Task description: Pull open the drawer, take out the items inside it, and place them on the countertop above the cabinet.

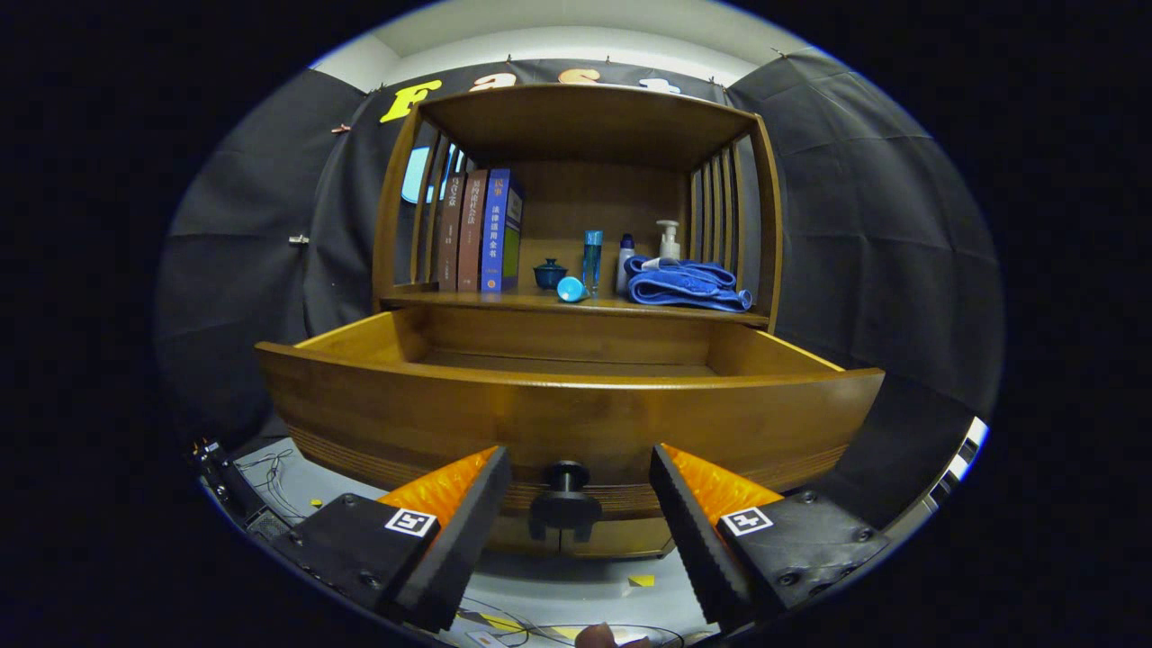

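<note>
While the drawer point(567, 414) is standing pulled out just ahead of the fingers, its knob point(565, 504) is sitting in the gap between them, touching neither. The gripper point(580, 486) is gaping wide, holding nothing. What lies inside the drawer is hidden by its front. Beyond it, on the countertop point(540, 303), a blue towel point(684, 285) is lying beside a pump bottle point(668, 239), with a tall blue bottle point(591, 259), a small lidded pot point(550, 274) and upright books point(480, 232) farther left.
</note>
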Available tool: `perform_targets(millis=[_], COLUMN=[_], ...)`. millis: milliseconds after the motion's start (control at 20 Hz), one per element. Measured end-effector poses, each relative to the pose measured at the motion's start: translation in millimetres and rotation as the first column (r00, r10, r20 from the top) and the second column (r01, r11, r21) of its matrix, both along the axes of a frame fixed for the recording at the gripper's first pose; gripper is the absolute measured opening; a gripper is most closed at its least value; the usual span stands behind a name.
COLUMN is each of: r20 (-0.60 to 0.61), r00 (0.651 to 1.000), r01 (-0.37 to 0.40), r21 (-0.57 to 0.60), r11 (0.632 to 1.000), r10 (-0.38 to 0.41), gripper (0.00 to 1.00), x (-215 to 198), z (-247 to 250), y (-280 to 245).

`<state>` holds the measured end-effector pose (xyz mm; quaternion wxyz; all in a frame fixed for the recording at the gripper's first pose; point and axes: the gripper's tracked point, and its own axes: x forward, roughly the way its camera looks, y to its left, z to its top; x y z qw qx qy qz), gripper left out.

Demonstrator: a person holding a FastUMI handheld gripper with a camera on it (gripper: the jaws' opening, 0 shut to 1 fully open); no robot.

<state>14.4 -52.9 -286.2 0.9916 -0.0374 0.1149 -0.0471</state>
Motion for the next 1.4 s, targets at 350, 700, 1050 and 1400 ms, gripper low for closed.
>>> perform_targets(millis=[350,700,1050,1400], r20=[-0.004,0.008,0.039,0.029], r00=[1.000,1.000,0.999,1.000], r01=[-0.003,0.001,-0.009,-0.005], r21=[0.042,0.036,0.024,0.026], r11=[0.999,0.999,1.000,1.000], r10=[0.003,-0.002,0.008,0.004], gripper=[0.99,0.99,1.00,0.99], x=[1.5,12.1,63.3,126.3], z=[-10.5,-7.4,3.0,-3.1], y=[8.4,9.4,3.2,0.1])
